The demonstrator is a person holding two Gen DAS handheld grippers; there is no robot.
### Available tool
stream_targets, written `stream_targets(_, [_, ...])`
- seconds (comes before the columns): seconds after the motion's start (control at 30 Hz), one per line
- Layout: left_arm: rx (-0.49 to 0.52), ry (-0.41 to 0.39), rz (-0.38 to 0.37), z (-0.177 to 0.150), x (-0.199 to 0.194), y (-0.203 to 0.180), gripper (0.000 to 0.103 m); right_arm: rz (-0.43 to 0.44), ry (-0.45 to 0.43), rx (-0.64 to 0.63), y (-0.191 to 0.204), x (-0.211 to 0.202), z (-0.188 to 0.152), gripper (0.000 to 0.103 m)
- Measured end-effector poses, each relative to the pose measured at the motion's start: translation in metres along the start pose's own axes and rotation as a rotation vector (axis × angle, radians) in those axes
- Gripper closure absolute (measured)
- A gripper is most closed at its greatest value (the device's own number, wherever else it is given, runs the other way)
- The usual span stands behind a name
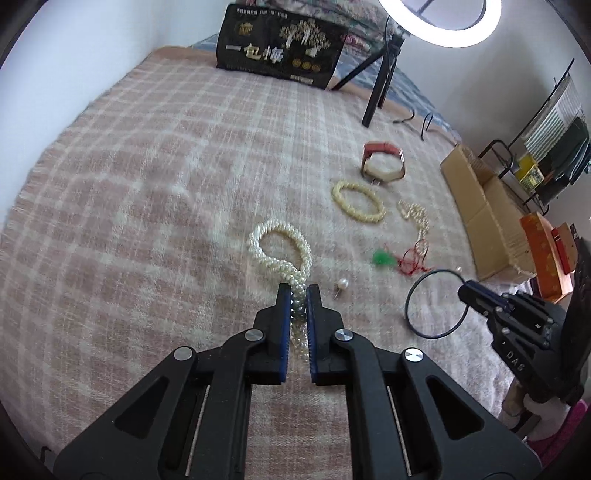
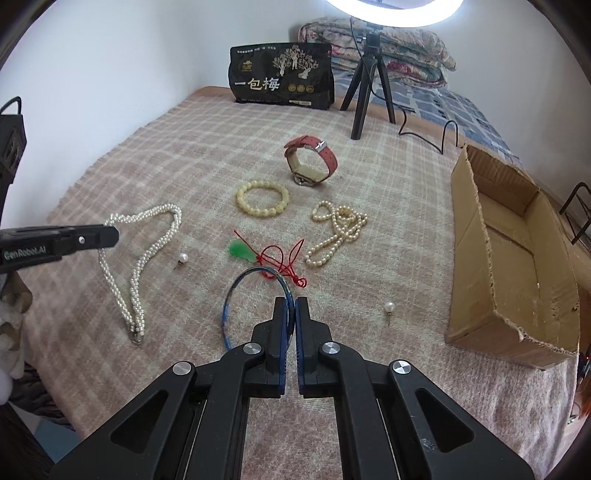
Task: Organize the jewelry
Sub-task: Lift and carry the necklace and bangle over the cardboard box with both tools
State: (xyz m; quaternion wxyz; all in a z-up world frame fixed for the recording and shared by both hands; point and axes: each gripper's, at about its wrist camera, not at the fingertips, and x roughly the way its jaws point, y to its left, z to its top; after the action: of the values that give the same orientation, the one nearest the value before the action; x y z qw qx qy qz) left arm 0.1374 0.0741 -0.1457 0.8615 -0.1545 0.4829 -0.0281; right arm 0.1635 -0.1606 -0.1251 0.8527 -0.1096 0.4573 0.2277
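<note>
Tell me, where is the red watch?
In the right wrist view the red watch stands mid-blanket, just behind the yellow bead bracelet and before the black bag.

A bright ring light (image 1: 439, 22) far ahead of the jaws glares white. The blanket (image 2: 147, 177) is evenly lit with soft shadows. Fisheye bending and dark corners; the left view is slightly blurred.

Left tongs (image 1: 298, 291) around pearl necklace (image 1: 280, 247)

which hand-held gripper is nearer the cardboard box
Right. The right hand-held gripper, shut on the blue bangle, sits just left of the cardboard box. The left hand-held gripper, shut on the white pearl necklace, is farther left.
</note>
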Motion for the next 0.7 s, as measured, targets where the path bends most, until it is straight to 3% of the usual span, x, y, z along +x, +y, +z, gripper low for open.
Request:
stream_targets(0.17, [-0.006, -0.090, -0.065, 0.015, -0.033, -0.009, 0.097, -0.035, -0.054, -0.045, 0.007, -0.016, 0.007, 0.101])
stream_targets(0.4, [0.045, -0.225, -0.089, 0.030, -0.077, -0.028, 0.097, -0.053, -0.114, -0.082, 0.010, -0.036, 0.016, 0.101])
stream_targets(0.7, [0.118, -0.301, -0.130, 0.043, -0.108, -0.054, 0.097, -0.074, -0.192, -0.054, -0.005, -0.066, 0.026, 0.101])
